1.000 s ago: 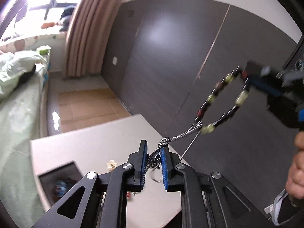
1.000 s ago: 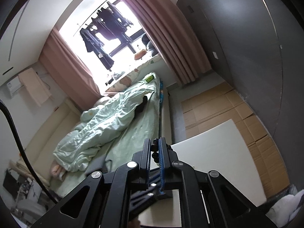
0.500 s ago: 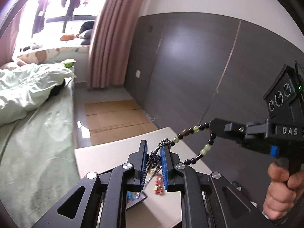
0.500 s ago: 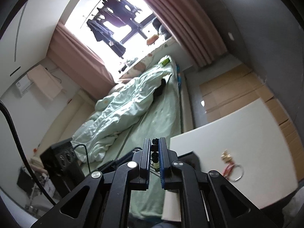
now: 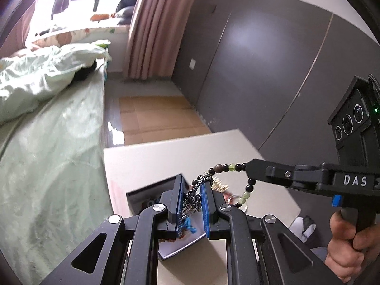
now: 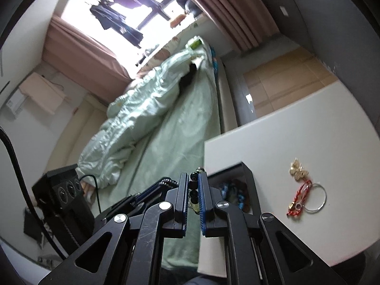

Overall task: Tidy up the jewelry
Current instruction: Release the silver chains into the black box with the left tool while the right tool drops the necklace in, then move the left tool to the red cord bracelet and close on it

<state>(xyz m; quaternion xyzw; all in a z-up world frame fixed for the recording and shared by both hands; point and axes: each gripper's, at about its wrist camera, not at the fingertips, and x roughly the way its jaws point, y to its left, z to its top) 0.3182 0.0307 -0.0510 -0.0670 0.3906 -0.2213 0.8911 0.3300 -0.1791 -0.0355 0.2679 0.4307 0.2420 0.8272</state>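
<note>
My left gripper (image 5: 192,190) is shut on a silver rope chain (image 5: 191,198), held above a dark open jewelry box (image 5: 152,193) on the white table (image 5: 147,159). The chain links to a bracelet of black and green beads (image 5: 228,167). My right gripper (image 6: 193,185) is shut on those beads (image 6: 193,196); in the left wrist view it (image 5: 249,166) comes in from the right. The box (image 6: 237,190) holds blue and brown pieces. On the table lie a gold butterfly charm (image 6: 298,169), a red cord bracelet (image 6: 299,198) and a thin silver ring (image 6: 314,198).
A bed (image 5: 47,130) with a pale green duvet runs along the table's left side. A dark grey wardrobe wall (image 5: 261,71) stands behind the table. Cardboard sheets (image 5: 154,116) cover the floor beyond. A black camera block (image 6: 61,197) sits at lower left in the right wrist view.
Both grippers have tilted down and come closer together over the table. The chain and beads, stretched out a second ago, now hang slack just above the box.
</note>
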